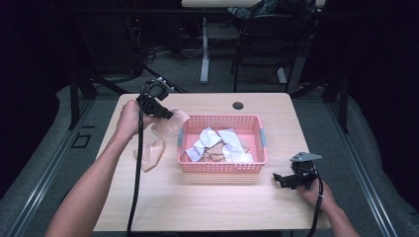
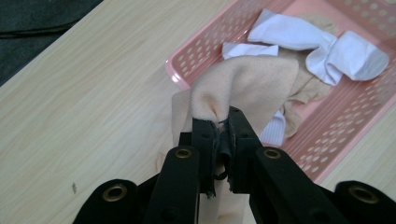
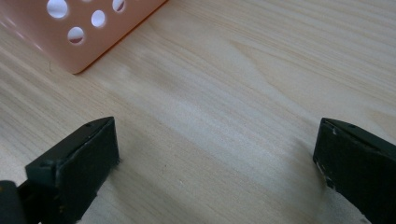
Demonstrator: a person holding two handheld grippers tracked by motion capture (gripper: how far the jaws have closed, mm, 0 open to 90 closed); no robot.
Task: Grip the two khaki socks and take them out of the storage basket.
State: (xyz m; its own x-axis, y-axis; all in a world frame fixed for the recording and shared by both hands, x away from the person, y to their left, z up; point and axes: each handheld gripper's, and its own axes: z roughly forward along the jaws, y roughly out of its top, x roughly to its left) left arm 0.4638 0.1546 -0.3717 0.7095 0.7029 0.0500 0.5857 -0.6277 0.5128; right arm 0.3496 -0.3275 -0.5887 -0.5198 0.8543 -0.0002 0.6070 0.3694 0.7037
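While a second beige sock lies flat on the table below it, the left gripper hangs at the table's left, jaws clamped tight on a beige sock pinched by a fold. That sock is lifted just beside the left end of the pink basket, its lower part cut off behind the jaws in the left gripper view. Inside the basket, white socks and more beige pieces lie tangled; how many is hard to make out. Near the basket's right front corner, the right gripper rests low over the bare table, jaws spread wide and holding nothing.
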